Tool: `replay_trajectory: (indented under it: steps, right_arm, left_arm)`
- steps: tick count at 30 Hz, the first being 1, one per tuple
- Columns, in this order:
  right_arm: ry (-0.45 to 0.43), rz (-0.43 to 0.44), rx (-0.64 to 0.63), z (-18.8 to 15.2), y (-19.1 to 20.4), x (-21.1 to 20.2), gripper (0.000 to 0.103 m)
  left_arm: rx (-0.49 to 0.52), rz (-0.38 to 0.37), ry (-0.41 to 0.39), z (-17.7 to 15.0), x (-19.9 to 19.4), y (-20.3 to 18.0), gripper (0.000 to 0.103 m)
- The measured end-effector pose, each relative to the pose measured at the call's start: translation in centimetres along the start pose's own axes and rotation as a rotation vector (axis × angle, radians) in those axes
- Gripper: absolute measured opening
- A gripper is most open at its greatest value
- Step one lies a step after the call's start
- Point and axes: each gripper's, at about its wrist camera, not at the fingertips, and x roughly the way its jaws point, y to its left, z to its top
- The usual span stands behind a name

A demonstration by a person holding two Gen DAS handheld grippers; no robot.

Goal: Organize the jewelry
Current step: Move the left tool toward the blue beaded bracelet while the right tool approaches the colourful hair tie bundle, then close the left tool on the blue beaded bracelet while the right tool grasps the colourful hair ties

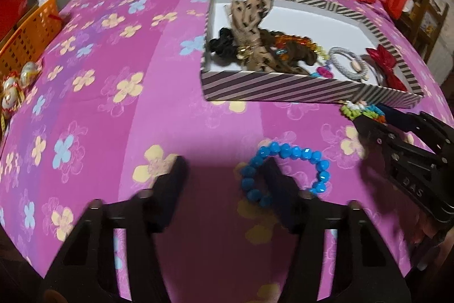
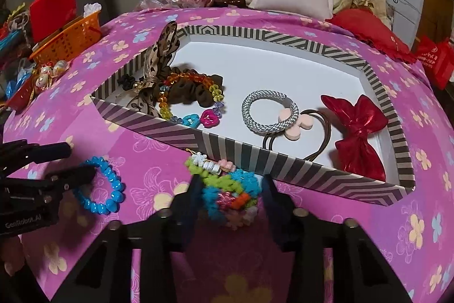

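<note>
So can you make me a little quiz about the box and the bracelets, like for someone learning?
1. True or false: the blue bead bracelet lies inside the striped box.
2. Which item sits between the right gripper's fingers: A) the red bow, B) the colourful fuzzy bracelet, C) the silver ring?
3. Fill in: one finger of the left gripper pokes through the ____ bracelet's loop.

Key: 1 false, it lies on the pink flowered cloth; 2 B; 3 blue.
</note>
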Motion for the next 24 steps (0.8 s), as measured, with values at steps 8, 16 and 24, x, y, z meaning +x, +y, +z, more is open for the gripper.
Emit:
replay_trajectory:
  steps: [8, 16, 24]
  right_arm:
    - [-0.016, 0.044, 0.04, -0.9, -0.2, -0.9, 0.027]
    - [-0.062, 0.057, 0.063, -1.6, -0.4, -3.8, 0.02]
    - [-0.139, 0.066, 0.065, -0.8, -0.6, -7.4, 0.02]
  left_arm:
    - [-0.019, -0.087, 0.019, -0.1, -0.5, 0.0, 0.008]
    - [-0.06, -0.179, 0.002, -0.1, -2.7, 0.4, 0.007]
    - [-0.048, -0.203, -0.071, 0.9, -6.4, 0.1, 0.007]
